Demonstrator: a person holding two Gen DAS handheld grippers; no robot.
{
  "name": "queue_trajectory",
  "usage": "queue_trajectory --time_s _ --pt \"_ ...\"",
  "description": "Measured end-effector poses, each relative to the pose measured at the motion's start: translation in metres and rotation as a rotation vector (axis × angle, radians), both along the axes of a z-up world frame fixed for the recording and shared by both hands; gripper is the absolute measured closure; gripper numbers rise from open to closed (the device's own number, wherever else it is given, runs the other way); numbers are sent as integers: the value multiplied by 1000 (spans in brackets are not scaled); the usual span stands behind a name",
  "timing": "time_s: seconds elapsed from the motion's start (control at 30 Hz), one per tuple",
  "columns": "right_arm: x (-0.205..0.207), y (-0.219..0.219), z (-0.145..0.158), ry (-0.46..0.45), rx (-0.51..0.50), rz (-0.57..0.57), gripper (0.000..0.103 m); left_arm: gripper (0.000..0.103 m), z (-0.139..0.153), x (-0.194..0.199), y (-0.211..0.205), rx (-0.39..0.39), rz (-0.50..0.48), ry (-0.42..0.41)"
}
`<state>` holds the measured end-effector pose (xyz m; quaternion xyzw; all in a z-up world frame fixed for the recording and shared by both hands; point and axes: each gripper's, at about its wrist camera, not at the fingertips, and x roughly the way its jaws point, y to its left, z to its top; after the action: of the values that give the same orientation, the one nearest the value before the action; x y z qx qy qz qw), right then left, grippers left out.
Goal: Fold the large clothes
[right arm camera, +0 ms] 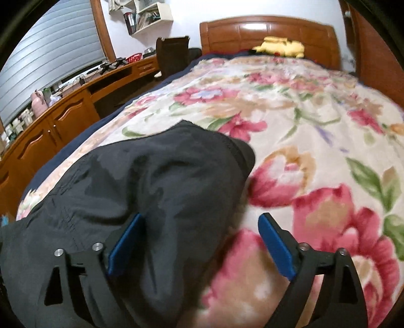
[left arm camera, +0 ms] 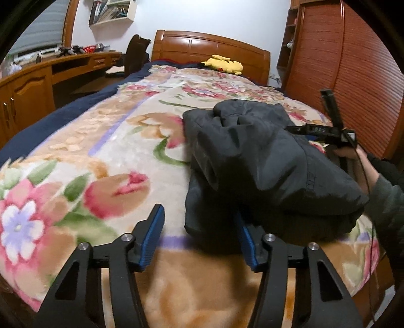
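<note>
While both hand-held grippers gape empty, bunched black jacket point(left arm camera: 252, 161) lies lengthwise toward headboard point(left arm camera: 209, 48).

A: Bedroom, folks! A bed point(left arm camera: 75, 141) under a floral blanket point(right arm camera: 315, 121), and a curved wooden headboard point(left arm camera: 209, 48) against a pale wall point(left arm camera: 202, 15).

B: Yellow plush toy point(left arm camera: 224, 64) by the headboard! On the left, a long wooden desk point(right arm camera: 75, 101) below a window blind point(right arm camera: 50, 55).

A: Wall shelf point(left arm camera: 111, 12) of books above, slatted wooden wardrobe point(left arm camera: 353, 63) on the right.
</note>
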<state>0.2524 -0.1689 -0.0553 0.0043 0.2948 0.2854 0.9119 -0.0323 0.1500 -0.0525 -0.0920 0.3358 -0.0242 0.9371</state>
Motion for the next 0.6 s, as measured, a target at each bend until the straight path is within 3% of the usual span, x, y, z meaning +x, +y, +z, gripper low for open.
queue_trajectory --time_s 0.13,0.2,0.23,0.27,0.43,0.47,0.6 --pt "15 8 -10 80 27 61 9 65 -2 3 -1 -52 -34 4" --pt "20 14 -15 109 26 87 10 88 -1 3 -5 -57 -53 6" --pt "23 17 -17 125 23 107 12 91 1 2 -7 -42 -54 3" --pt "23 19 -18 133 29 127 22 94 3 2 -8 -36 -59 -2" --pt "17 24 -6 87 -10 120 54 96 16 -4 -4 -40 -55 -58" --pt "13 25 -1 65 -20 111 66 96 19 -6 -3 -46 -54 -72" --pt "-6 37 17 -20 -66 97 72 97 33 -10 4 -10 -40 -117"
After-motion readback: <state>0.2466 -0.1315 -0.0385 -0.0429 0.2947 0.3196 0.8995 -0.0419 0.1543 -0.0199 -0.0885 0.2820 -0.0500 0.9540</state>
